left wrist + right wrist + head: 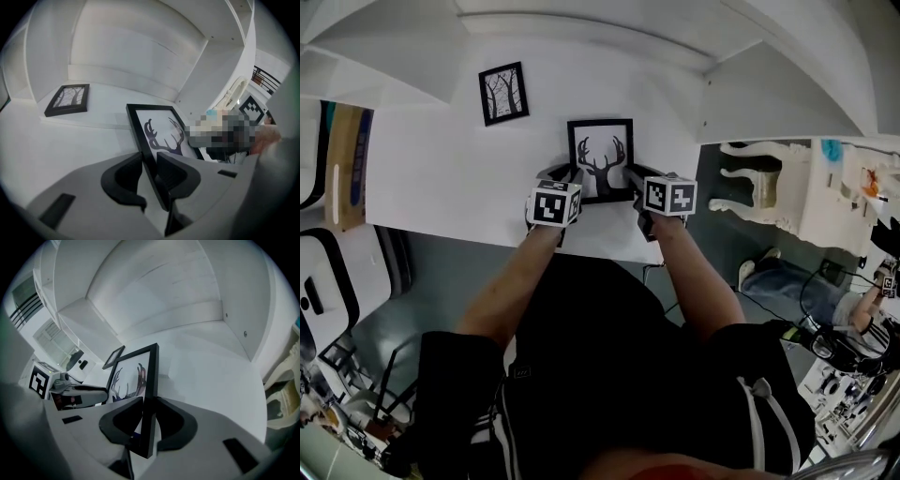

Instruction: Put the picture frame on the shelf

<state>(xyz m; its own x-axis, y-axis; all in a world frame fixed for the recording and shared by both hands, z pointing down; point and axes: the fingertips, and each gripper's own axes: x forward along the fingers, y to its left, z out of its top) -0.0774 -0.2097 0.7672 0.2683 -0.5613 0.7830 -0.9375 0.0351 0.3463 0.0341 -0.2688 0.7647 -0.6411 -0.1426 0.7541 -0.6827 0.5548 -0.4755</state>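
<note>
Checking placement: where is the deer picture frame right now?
Head view, centre: the deer picture frame stands on the white shelf, right of the tree picture, left gripper and right gripper at its sides.

White shelf (441,178), two frames.
Tree picture frame (503,93) rests toward back left; deer picture frame (600,159) stands tilted near front edge, well apart from it.

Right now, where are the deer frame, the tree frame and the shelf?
deer frame (600,155): head view, antler print.
tree frame (503,93): head view, print centre.
shelf (431,178): head view, bare board, left.
</note>
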